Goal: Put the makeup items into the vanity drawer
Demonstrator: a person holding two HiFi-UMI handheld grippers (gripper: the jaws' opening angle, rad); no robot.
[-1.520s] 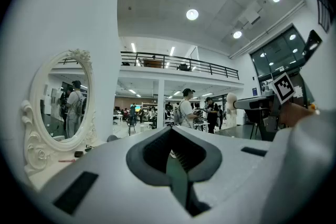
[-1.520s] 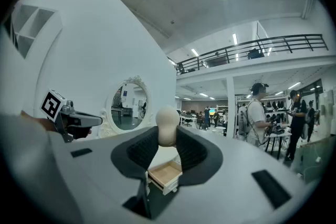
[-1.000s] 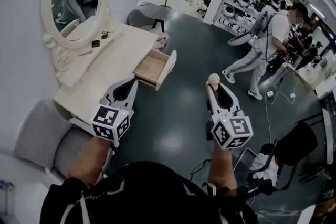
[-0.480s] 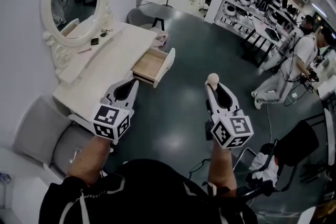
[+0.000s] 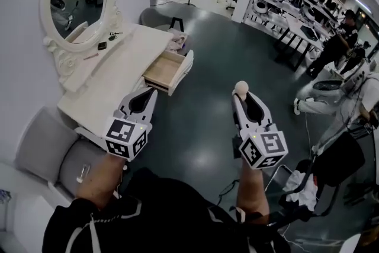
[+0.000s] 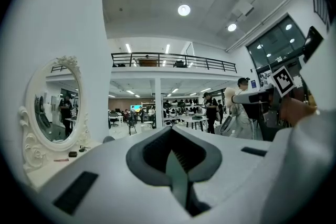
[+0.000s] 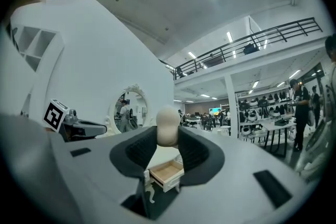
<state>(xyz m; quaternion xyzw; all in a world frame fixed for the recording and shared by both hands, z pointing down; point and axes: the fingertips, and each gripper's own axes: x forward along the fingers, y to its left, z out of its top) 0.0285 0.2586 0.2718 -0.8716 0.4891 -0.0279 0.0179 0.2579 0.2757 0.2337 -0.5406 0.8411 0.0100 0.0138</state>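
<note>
Head view: a beige, egg-shaped makeup sponge (image 5: 240, 89) is clamped at the tip of the right gripper (image 5: 240, 95). It is held up over the dark floor (image 5: 195, 127), well apart from the white vanity (image 5: 112, 77) at the left. Only the sponge's rounded top is shown there. In the right gripper view its lower part is pinched between the two dark pads, and the open drawer (image 5: 163, 70) is glimpsed through the gap beneath it. The drawer is pulled out from the vanity's front, its pale wooden bottom seen only in part.

The left gripper (image 5: 151, 92) is held in front of the vanity's near edge. In the left gripper view its jaws are seen pressed together with nothing between them.

On the vanity top, below the oval mirror (image 5: 74, 0), two small dark items (image 5: 102, 45) and a thin pink stick (image 5: 93, 57) are seen lying, too small to be identified. A grey chair (image 5: 56, 157) is cut off at the lower left edge. At the far right a person in dark clothes (image 5: 337, 44) is seen among the shelves.
</note>
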